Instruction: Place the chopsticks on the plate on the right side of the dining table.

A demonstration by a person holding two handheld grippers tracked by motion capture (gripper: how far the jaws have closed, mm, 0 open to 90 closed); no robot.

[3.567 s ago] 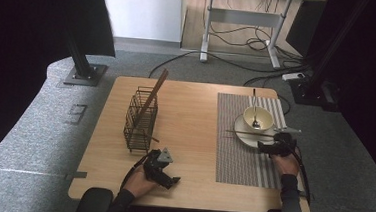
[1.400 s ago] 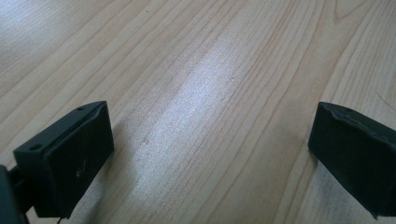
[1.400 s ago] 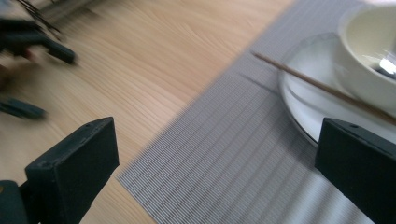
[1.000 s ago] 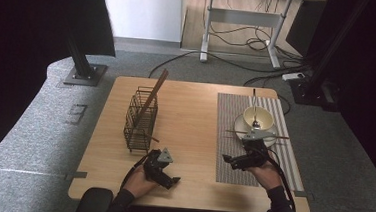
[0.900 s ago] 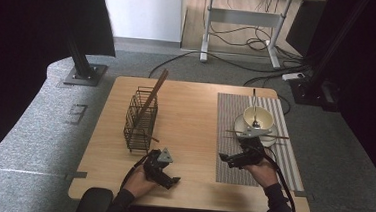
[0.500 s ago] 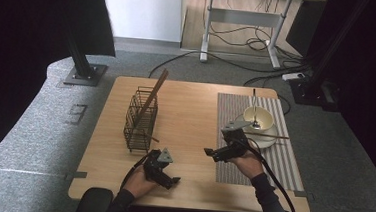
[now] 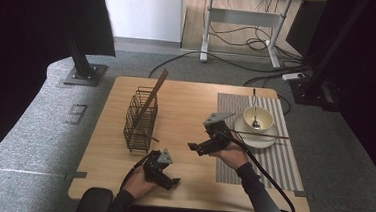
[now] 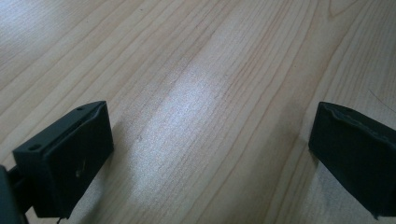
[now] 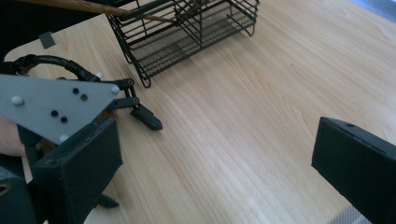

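Grippers (image 7: 200, 148) — bare wooden table (image 7: 186, 106)

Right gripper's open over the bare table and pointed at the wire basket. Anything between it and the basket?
Nothing lies on the wood between the right gripper and the wire basket. The left gripper sits nearer the person, beside that path.

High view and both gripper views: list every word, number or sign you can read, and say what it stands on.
"9": a pale mark that reads like this digit, on the grey floor mat left of the table.
Nothing readable on the wire basket, bowl or grippers.
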